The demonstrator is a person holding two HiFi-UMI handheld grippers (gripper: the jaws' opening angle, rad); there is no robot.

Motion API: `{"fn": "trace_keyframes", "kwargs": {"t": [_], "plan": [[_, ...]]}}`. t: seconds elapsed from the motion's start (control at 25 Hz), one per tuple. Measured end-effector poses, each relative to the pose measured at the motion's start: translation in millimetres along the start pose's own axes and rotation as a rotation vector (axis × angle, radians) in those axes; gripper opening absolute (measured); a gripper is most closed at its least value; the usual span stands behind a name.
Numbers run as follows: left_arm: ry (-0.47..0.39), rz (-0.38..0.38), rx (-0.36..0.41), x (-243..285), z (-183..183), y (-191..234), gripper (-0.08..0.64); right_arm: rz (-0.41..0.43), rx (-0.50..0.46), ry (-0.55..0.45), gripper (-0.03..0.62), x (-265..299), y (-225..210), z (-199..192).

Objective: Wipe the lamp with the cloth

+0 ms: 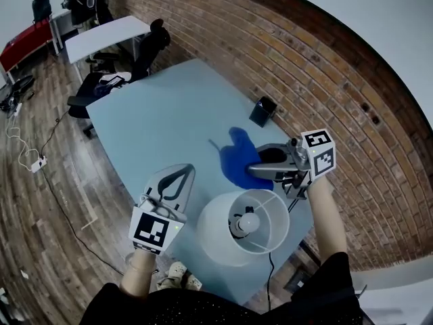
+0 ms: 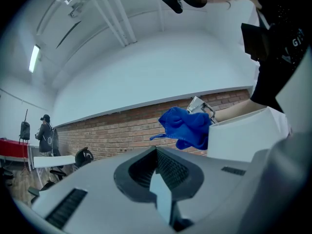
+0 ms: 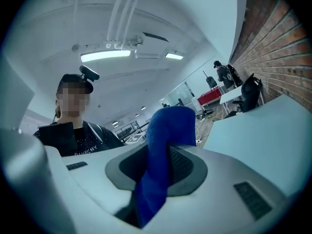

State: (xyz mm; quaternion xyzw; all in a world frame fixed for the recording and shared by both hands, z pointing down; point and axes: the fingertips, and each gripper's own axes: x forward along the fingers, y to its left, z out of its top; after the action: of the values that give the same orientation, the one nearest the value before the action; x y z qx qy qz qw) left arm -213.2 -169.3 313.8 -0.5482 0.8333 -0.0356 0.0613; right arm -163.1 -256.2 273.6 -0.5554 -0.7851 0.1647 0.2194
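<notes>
The lamp (image 1: 243, 225) stands at the near edge of the table, its white shade open at the top and the bulb (image 1: 249, 220) showing inside. My right gripper (image 1: 253, 170) is just beyond the shade, shut on a blue cloth (image 1: 239, 156) that hangs over the table. In the right gripper view the cloth (image 3: 165, 140) fills the shut jaws of that gripper (image 3: 158, 182). My left gripper (image 1: 184, 175) hovers left of the shade, shut with nothing in it. In the left gripper view that gripper (image 2: 163, 182) faces the cloth (image 2: 184, 126) and the shade (image 2: 243, 130).
A small black box (image 1: 262, 111) sits on the pale blue table (image 1: 169, 114) near the brick wall (image 1: 325, 66). The lamp's cord (image 1: 270, 276) drops off the near table edge. An office chair (image 1: 145, 53) and a white desk (image 1: 101, 36) stand beyond the far corner.
</notes>
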Motion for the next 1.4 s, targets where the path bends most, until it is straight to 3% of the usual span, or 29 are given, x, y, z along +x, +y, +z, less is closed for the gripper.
{"fn": "trace_keyframes", "kwargs": {"t": [0.24,0.68,0.92,1.12,1.4], "plan": [[0.021,0.008,-0.017,-3.7,-12.4,0.8,0.009,-0.002,0.022,0.079,0.094,13.3,-15.0,-26.0],[0.081,-0.003,-0.034,-1.7,-46.2,-9.1,0.009,0.001,0.152,0.058,0.094,19.0,-60.9,-68.0],[0.118,-0.009,-0.063,-1.1,-72.6,-15.9,0.009,-0.007,0.15,0.039,0.094,22.7,-79.5,-91.8],[0.137,-0.012,-0.081,-5.2,-83.5,-30.6,0.009,-0.142,0.213,0.057,0.094,12.1,-108.4,-119.0],[0.152,-0.007,-0.091,-19.4,-83.2,-46.9,0.009,-0.351,0.321,-0.041,0.094,-21.0,-128.6,-136.8]]}}
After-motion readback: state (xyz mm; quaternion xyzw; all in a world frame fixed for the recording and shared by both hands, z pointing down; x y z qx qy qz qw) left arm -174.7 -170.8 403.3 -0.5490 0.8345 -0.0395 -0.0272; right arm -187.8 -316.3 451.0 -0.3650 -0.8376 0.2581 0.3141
